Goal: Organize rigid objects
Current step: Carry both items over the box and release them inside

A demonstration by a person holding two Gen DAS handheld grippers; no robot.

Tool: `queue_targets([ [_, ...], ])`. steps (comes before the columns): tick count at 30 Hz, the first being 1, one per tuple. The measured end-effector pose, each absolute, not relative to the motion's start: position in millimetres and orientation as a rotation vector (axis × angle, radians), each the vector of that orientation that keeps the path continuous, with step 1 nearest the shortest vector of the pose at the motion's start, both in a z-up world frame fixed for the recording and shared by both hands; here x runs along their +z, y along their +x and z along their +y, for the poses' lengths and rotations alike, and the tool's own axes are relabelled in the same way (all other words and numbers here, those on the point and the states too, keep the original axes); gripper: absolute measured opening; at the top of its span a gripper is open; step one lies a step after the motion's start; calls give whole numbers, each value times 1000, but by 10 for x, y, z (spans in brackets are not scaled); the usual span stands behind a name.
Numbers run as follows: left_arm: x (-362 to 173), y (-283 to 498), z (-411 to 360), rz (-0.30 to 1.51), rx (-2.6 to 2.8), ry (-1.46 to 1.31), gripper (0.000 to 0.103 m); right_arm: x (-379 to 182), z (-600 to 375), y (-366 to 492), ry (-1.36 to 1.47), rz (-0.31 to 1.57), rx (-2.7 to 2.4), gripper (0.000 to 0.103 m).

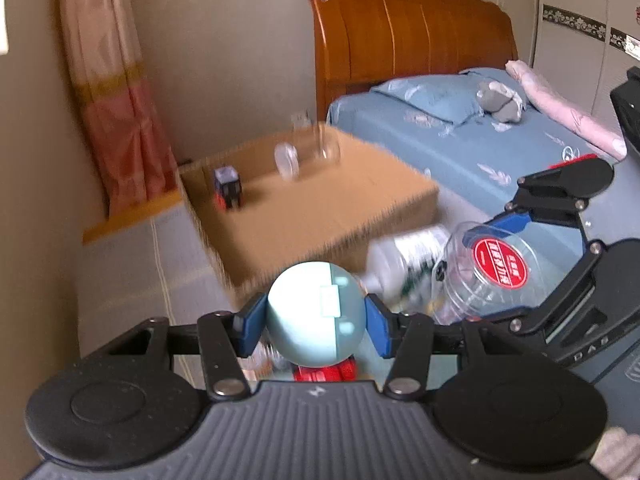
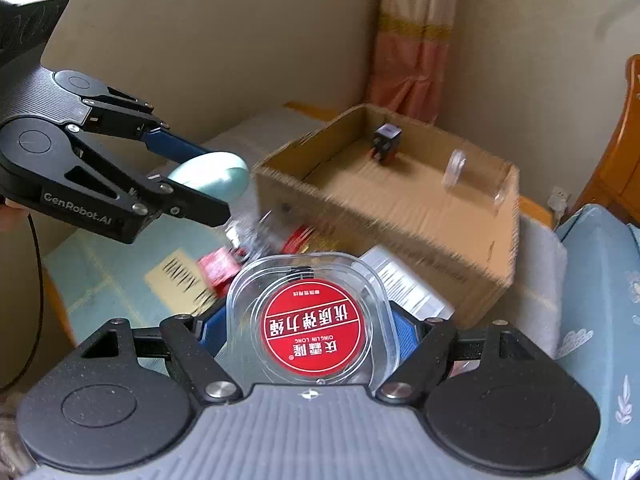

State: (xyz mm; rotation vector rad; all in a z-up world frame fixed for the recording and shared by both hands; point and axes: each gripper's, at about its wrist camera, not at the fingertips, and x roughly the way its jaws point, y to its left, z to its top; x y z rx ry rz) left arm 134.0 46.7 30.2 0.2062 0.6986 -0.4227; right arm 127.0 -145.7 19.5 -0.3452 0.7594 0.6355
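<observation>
cardboard box contents motion-blurred

Soft daylight is filling both views; motion blur is smearing the box and clutter, fisheye bending is darkening the edges.

Pale blue-green egg-shaped capsule, two-tone with a seam down the middle, is clamped between the left gripper's blue pads. Clear plastic container with a round red label is pinched between the right gripper's pads, label facing the camera. Open cardboard box holds a small dark cube toy standing upright and a clear jar lying on its side.
</observation>
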Motion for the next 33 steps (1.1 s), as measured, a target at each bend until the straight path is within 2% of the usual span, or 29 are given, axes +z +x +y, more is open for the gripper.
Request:
queue_targets([
  [8, 443, 1854, 322, 651, -429, 239, 52, 417, -1523, 1652, -298, 705, 577, 82],
  [17, 216, 2297, 355, 692, -383, 215, 52, 474, -1520, 2120, -263, 712, 517, 82],
  [19, 170, 2337, 392, 683, -359, 202, 61, 485, -1550, 2176, -249, 714, 507, 82],
  [21, 149, 2329, 413, 672, -342, 211, 96, 479, -1563, 2238, -238, 720, 498, 82],
  [24, 162, 2237, 437, 625, -318, 223, 98, 470, -1577, 2321, -224, 728, 485, 82],
  [33, 116, 1979, 597, 665, -253, 161, 100, 426, -1510, 2593, -199, 754, 436, 82],
])
